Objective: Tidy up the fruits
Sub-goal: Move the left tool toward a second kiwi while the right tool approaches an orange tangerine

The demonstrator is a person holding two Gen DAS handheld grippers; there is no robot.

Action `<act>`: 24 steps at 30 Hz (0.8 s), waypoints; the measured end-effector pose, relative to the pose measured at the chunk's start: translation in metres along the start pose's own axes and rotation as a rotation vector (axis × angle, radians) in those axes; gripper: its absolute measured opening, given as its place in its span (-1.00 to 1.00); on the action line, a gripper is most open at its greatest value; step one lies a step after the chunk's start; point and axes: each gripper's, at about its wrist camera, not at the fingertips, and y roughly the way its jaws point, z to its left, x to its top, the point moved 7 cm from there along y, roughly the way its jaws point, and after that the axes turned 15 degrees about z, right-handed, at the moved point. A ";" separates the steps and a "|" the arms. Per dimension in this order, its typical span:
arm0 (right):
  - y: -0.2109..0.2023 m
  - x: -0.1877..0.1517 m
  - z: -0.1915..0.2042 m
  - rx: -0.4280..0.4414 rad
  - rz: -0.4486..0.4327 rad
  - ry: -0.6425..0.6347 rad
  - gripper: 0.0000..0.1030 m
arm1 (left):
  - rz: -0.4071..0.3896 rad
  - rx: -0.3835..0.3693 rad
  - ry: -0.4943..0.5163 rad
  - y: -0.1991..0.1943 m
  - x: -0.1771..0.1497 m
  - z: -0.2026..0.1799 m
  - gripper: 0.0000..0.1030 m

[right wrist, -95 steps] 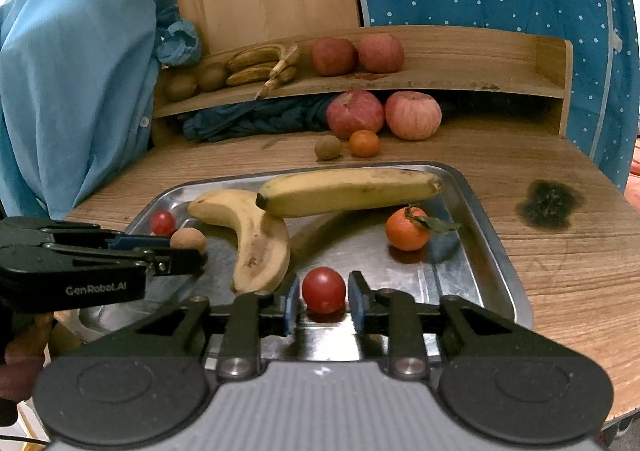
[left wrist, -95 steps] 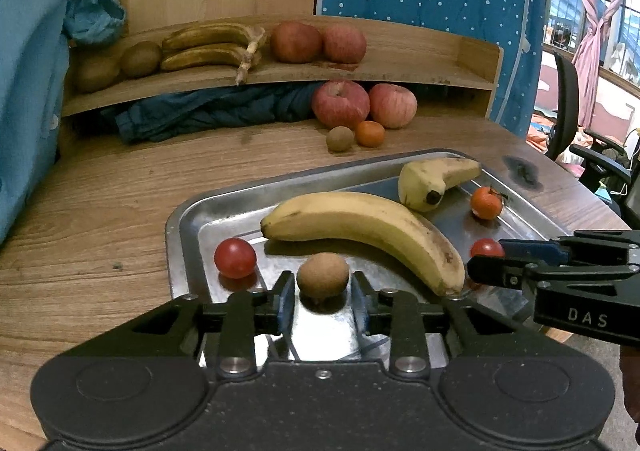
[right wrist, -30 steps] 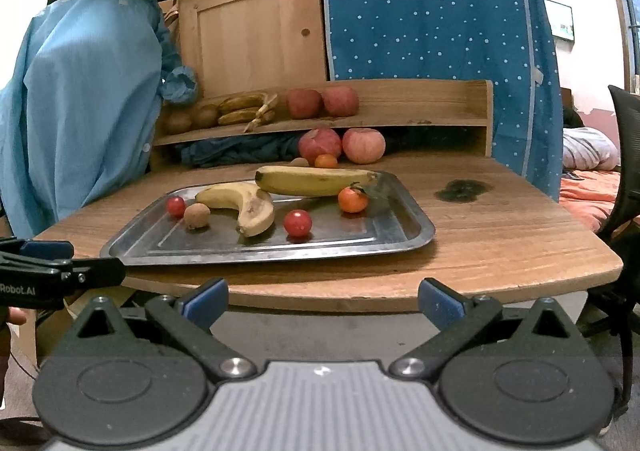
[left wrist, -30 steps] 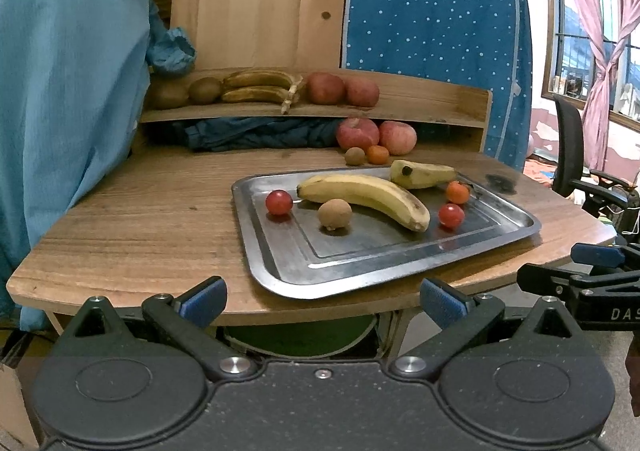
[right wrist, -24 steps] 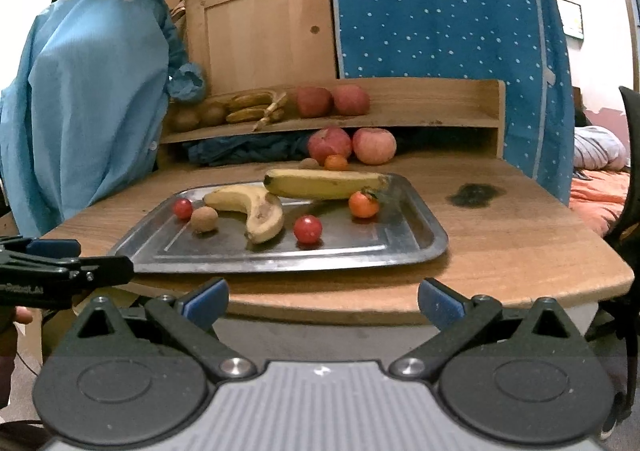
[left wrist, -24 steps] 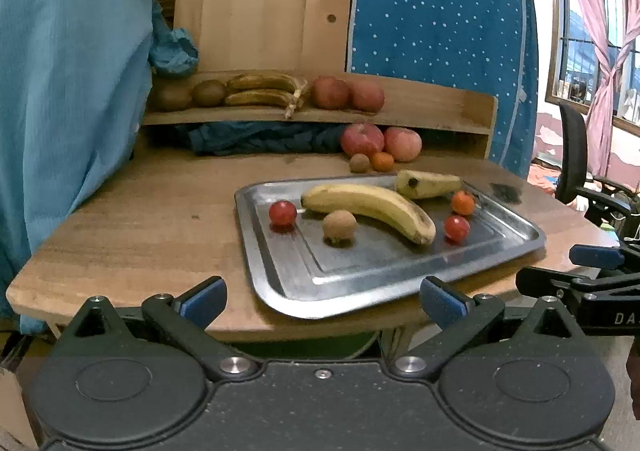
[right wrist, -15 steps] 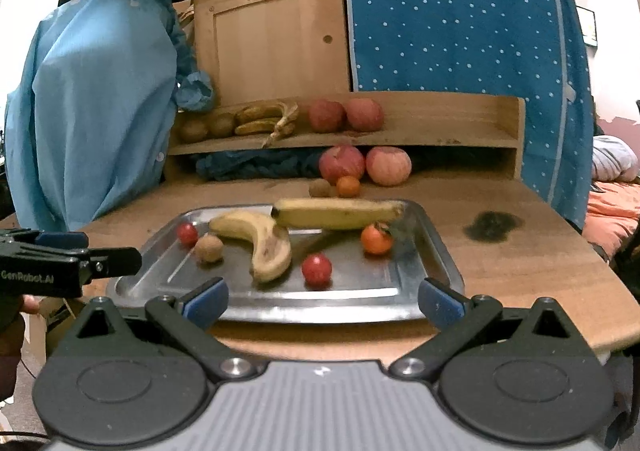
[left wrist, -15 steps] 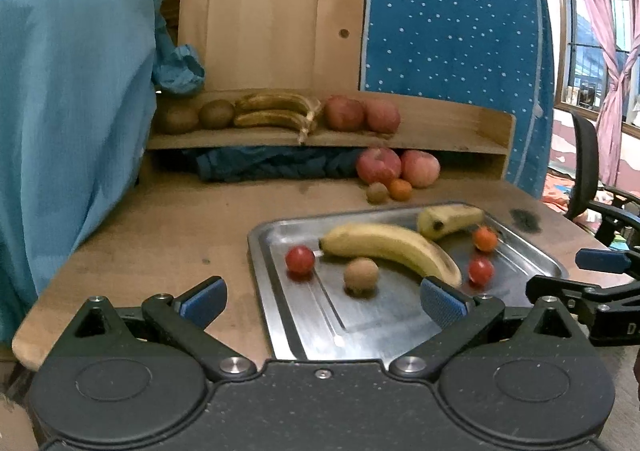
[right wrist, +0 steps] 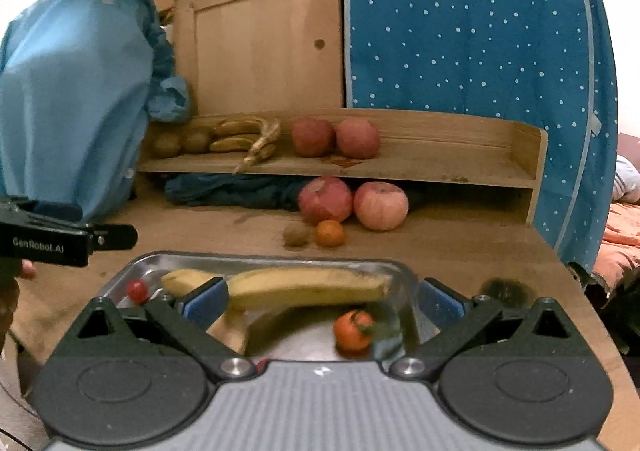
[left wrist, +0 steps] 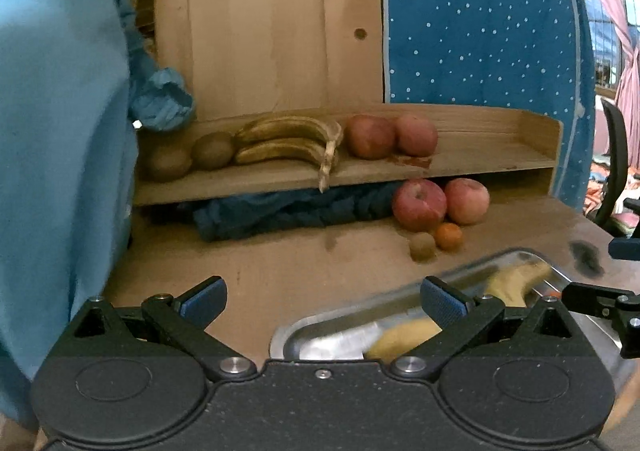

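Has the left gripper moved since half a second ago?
Yes. The left gripper has advanced and swung left: the shelf now looms larger, and the tray has slid to the lower right, partly under its right finger. Jaws stand open.

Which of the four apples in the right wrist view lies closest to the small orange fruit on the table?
The darker red apple under the shelf, left of its paler neighbour. The orange fruit lies just before it; the other two apples sit up on the shelf.

Wooden shelf, star-dotted blue curtain
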 end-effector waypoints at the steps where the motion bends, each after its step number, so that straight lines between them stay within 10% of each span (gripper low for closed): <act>1: 0.005 0.004 -0.001 -0.009 0.007 -0.004 1.00 | 0.004 0.008 0.007 0.005 0.006 -0.001 0.99; 24: 0.120 0.068 -0.021 -0.027 0.177 -0.127 0.97 | 0.151 -0.009 0.075 0.130 0.070 -0.021 0.99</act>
